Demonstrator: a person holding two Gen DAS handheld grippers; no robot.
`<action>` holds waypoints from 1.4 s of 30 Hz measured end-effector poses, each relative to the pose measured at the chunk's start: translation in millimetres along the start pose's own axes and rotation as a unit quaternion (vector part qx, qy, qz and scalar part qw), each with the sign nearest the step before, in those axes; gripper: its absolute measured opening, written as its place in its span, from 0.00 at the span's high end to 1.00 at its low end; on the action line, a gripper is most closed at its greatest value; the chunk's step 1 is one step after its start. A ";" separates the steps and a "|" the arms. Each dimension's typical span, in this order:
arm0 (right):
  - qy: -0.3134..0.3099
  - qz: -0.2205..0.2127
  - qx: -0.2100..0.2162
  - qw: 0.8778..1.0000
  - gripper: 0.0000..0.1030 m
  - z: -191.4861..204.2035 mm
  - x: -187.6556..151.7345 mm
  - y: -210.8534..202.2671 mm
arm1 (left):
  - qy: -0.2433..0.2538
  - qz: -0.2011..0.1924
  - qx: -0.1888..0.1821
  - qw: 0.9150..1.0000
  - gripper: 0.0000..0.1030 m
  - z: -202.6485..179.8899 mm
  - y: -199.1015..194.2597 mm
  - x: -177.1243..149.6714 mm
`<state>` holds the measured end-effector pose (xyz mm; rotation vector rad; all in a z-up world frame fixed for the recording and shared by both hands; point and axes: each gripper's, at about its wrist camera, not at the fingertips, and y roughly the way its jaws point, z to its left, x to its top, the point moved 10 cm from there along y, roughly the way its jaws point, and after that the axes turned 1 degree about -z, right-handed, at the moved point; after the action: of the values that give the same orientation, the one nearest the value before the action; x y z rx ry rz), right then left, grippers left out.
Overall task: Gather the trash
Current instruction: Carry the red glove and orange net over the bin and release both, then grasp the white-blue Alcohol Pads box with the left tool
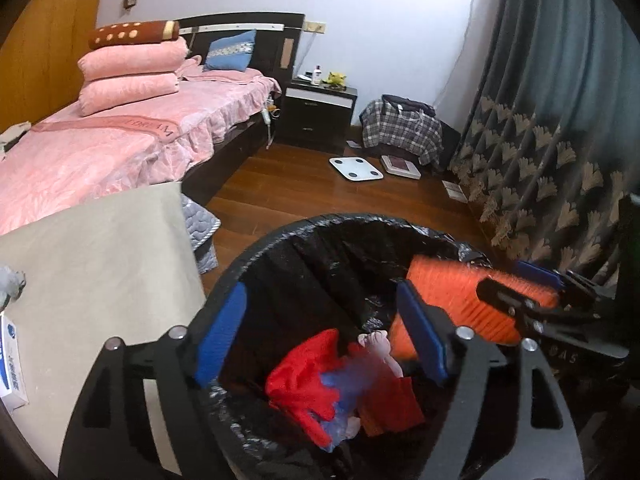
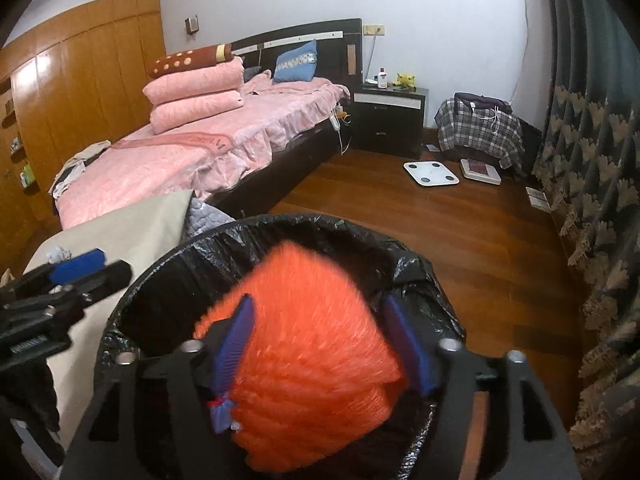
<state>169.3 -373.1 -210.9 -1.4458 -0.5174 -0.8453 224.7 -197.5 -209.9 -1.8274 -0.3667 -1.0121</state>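
Observation:
A round bin lined with a black bag (image 1: pixel 360 226) stands on the floor below both grippers; it also shows in the right wrist view (image 2: pixel 280 220). Red, blue and pale trash (image 1: pixel 316 384) lies in its bottom. My left gripper (image 1: pixel 320 340) is open and empty over the bin's mouth. My right gripper (image 2: pixel 324 348) is shut on an orange foam net (image 2: pixel 316 356) and holds it over the bin; the net also shows in the left wrist view (image 1: pixel 452 296). A crumpled tissue (image 2: pixel 60 254) lies on the beige table.
A beige-covered table (image 1: pixel 100 264) stands left of the bin, with a tissue box (image 1: pixel 12 364) on it. A pink bed (image 1: pixel 120 140), a nightstand (image 1: pixel 316 112), a white scale (image 1: pixel 355 168) and patterned curtains (image 1: pixel 552 160) surround the wooden floor.

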 end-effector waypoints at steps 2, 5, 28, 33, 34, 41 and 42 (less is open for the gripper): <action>-0.004 -0.003 0.001 1.000 0.11 3.1 1.4 -1.9 | -0.005 -0.004 0.008 1.000 0.21 8.1 -5.6 1.3; -0.005 -0.006 0.013 1.000 0.08 10.9 3.8 -5.5 | -0.013 -0.013 0.027 0.999 0.18 23.7 -17.6 5.0; -0.099 -0.037 0.156 0.982 0.06 225.5 19.5 -10.5 | -0.107 -0.070 0.258 0.958 0.14 238.6 -167.7 -22.6; -0.112 -0.035 0.174 0.978 0.06 270.7 14.4 1.6 | -0.125 -0.063 0.286 0.948 0.14 275.3 -180.3 -34.4; -0.116 -0.033 0.177 0.977 0.06 282.2 12.6 5.8 | -0.128 -0.061 0.289 0.947 0.14 281.7 -181.7 -37.7; -0.141 -0.008 0.176 0.974 0.06 323.9 -9.0 38.3 | -0.148 -0.039 0.299 0.942 0.14 311.2 -175.7 -58.7; -0.142 -0.004 0.174 0.974 0.06 326.3 -12.0 43.9 | -0.152 -0.033 0.299 0.942 0.14 314.1 -171.9 -61.3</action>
<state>253.9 -54.7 -217.7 -1.2425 -0.8441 -0.5201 229.0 165.7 -208.0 -1.4099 -0.8314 -0.5663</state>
